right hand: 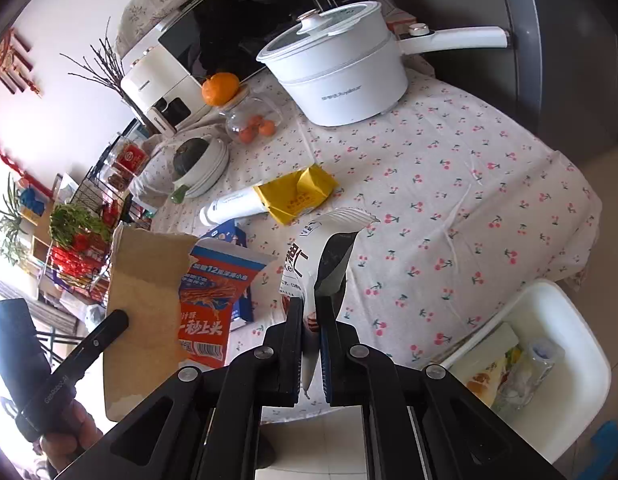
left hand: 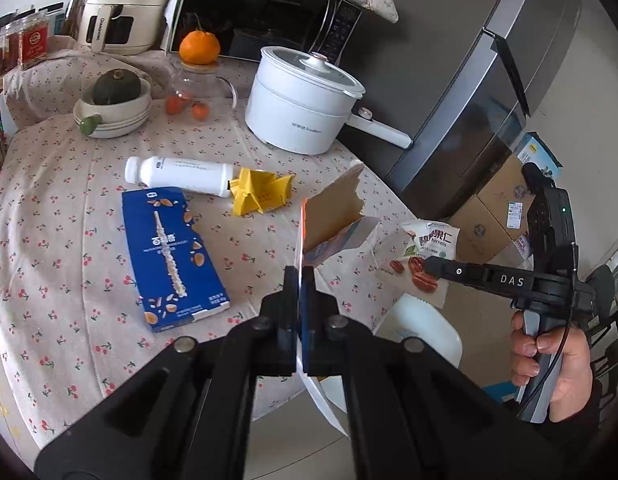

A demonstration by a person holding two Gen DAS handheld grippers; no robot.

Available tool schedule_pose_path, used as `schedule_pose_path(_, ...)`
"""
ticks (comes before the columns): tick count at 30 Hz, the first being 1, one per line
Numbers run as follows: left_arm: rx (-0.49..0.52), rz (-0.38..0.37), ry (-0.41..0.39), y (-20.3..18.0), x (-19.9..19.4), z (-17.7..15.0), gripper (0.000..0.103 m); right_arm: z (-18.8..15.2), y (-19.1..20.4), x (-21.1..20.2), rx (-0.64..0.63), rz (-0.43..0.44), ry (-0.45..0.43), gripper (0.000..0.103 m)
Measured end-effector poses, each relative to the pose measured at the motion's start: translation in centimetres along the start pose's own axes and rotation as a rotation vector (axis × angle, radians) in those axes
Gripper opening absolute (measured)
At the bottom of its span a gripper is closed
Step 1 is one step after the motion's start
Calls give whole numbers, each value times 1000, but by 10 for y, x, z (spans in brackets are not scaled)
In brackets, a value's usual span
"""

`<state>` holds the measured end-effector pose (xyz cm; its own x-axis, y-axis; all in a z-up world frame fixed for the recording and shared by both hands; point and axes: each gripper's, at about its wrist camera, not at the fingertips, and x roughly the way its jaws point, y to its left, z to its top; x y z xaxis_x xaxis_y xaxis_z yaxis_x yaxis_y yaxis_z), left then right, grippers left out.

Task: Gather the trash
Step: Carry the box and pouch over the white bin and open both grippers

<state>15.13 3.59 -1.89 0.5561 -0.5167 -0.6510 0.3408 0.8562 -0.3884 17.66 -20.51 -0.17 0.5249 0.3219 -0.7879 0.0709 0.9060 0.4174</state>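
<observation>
On the cherry-print tablecloth [left hand: 49, 208] three pieces of trash lie untouched: one blue snack box [left hand: 173, 256] with white Chinese characters I cannot read clearly, one white bottle [left hand: 181, 174] on its side, and one crumpled yellow wrapper [left hand: 261, 192] touching the bottle's base. My left gripper [left hand: 299, 280] is pressed together on the edge of a torn carton [left hand: 329, 216], lifted off the table near its front edge; its brown inside faces the left camera, and in the right camera its orange and blue printed face [right hand: 213, 300] shows Chinese text with the number 12. My right gripper [right hand: 311, 316] pinches one nut packet [right hand: 309, 248], held above the table edge; the left camera reads "Kernels" on it [left hand: 425, 252] over pictured pecans. The right gripper's arm carries the letters "DAS".

Behind the trash stands one white electric pot [left hand: 301, 100] with its lid on and small grey lettering too blurred to read. One air fryer [left hand: 117, 4] says "CHANGHONG" on its top and handle. One glass jar [left hand: 197, 92] holds small oranges, at least two in the left view and three in the right, with one larger orange [left hand: 199, 47] resting on its lid. Stacked white bowls [left hand: 113, 114] hold one dark green squash. Beside the table, a white bin [right hand: 549, 360] contains a clear plastic cup and some packaging.
</observation>
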Motion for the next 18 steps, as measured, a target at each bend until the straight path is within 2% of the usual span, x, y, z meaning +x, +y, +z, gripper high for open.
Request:
schedule_pose_path(8, 140, -106, 152, -79, 57, -25, 1, -20, -79, -47, 60, -122, -20, 8)
schedule_pose_path(18, 236, -149, 305, -148, 125, -56, 2, -49, -157, -79, 141, -218, -5, 8)
